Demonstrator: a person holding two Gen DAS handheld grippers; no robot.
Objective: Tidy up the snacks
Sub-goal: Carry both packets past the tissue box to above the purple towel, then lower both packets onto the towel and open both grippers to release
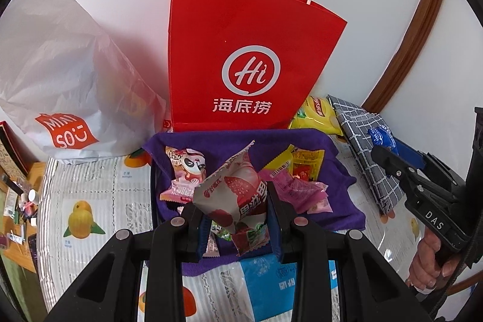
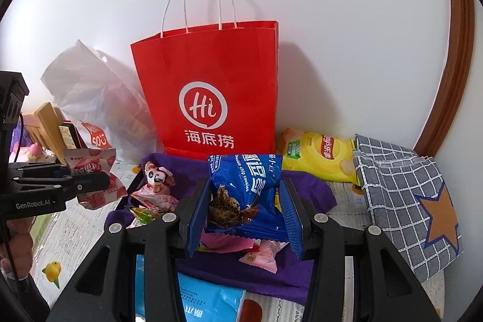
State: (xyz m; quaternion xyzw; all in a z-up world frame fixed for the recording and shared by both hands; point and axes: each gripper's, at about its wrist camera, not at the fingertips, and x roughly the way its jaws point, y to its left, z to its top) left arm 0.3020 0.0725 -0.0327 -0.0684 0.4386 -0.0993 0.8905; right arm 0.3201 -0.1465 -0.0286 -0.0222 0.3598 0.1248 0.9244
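Observation:
My left gripper [image 1: 237, 228] is shut on a white-and-red fruit snack packet [image 1: 232, 195], held above a purple cloth [image 1: 338, 171] strewn with small snacks. The same packet [image 2: 90, 168] and left gripper [image 2: 99, 180] show at the left of the right wrist view. My right gripper [image 2: 244, 219] is shut on a blue chocolate chip cookie packet [image 2: 244, 180] over the purple cloth [image 2: 302, 192]. That right gripper [image 1: 383, 153] appears at the right edge of the left wrist view with the blue packet [image 1: 381, 136]. A red paper bag [image 1: 241, 56] [image 2: 211, 86] stands upright behind the cloth, against the wall.
A white plastic bag [image 1: 60, 74] leans left of the red bag. A yellow chip bag [image 2: 320, 156] and a grey checked cloth [image 2: 404, 201] lie to the right. A panda snack [image 1: 187, 168], pink and yellow packets [image 1: 302, 168] and a light blue pack [image 1: 271, 282] rest on the fruit-print tablecloth [image 1: 90, 201].

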